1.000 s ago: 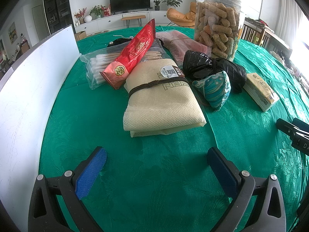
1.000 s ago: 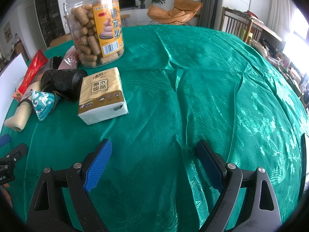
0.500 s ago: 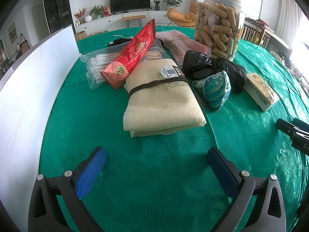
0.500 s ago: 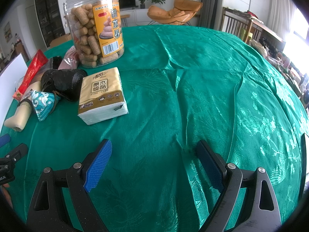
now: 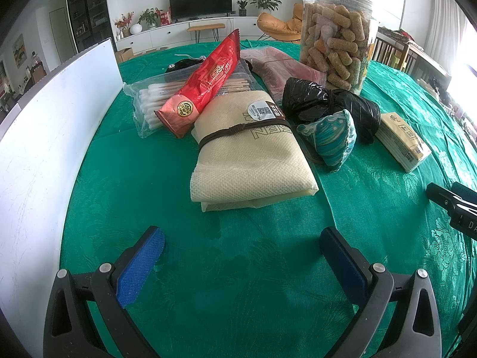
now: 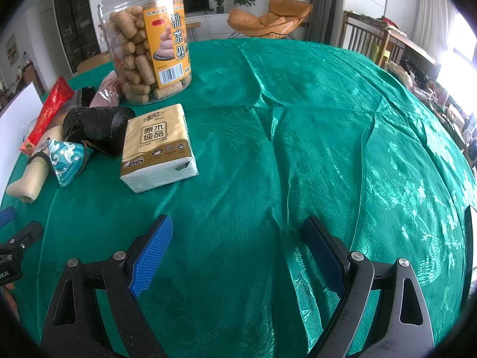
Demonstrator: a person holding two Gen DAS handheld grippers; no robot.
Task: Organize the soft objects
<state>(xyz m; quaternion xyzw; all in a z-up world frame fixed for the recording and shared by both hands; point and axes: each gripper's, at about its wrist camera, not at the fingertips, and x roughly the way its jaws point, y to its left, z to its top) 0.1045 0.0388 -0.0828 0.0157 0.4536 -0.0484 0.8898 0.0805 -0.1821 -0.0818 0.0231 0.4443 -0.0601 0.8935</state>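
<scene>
Domestic living room: a wall-side television (image 5: 200,1) above a low white sideboard (image 5: 179,34), potted plants (image 5: 265,0), an orange lounge chair (image 6: 268,18), and a counter (image 6: 298,149) under green cloth.

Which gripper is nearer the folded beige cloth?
Left. The left gripper, open, faces the folded beige cloth straight ahead; the right gripper, also open, sits off to the cloth's right.

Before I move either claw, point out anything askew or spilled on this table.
Nothing spilled. The red snack packet lies tilted across the cotton swab bag, one end propped on the beige folded cloth. The green tablecloth is wrinkled.
</scene>
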